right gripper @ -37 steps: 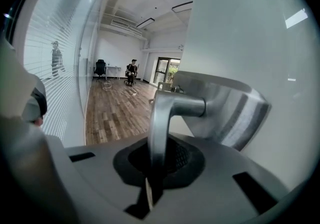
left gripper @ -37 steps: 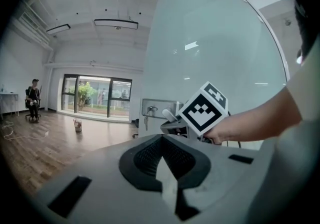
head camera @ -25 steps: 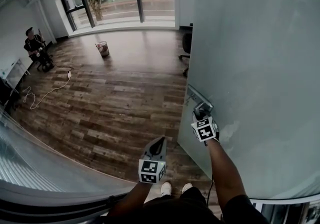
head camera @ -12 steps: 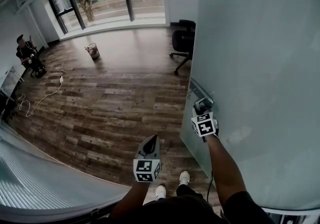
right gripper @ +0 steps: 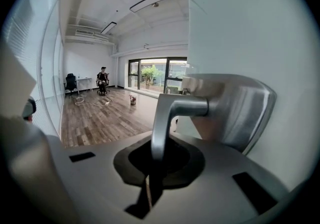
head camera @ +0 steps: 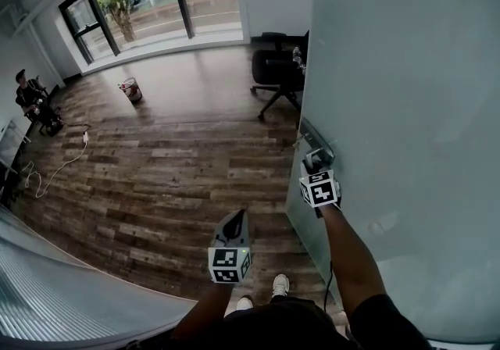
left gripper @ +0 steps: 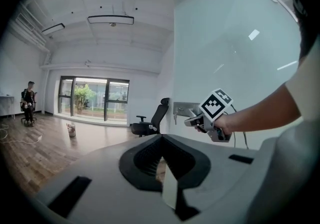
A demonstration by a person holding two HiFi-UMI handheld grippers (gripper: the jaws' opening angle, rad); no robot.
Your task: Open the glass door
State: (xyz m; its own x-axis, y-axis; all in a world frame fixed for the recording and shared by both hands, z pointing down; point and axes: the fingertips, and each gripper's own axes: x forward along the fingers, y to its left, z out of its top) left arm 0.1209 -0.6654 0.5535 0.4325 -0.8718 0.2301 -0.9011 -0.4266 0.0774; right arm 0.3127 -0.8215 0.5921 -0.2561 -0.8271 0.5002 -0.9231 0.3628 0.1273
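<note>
Handle [head camera: 316, 155] on glass door [head camera: 406, 67], right; office chair [head camera: 273, 71] beyond; bucket [head camera: 131, 91] far left.

Before you, the door [head camera: 406, 106] is frosted glass, smooth and matt; its lever handle [right gripper: 175, 105] is brushed metal; the floor [head camera: 172, 169] is grained wood.

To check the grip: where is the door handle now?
Head view: the door handle sits right of centre on the glass door, near its left edge, clamped in the right gripper, below the office chair.
</note>
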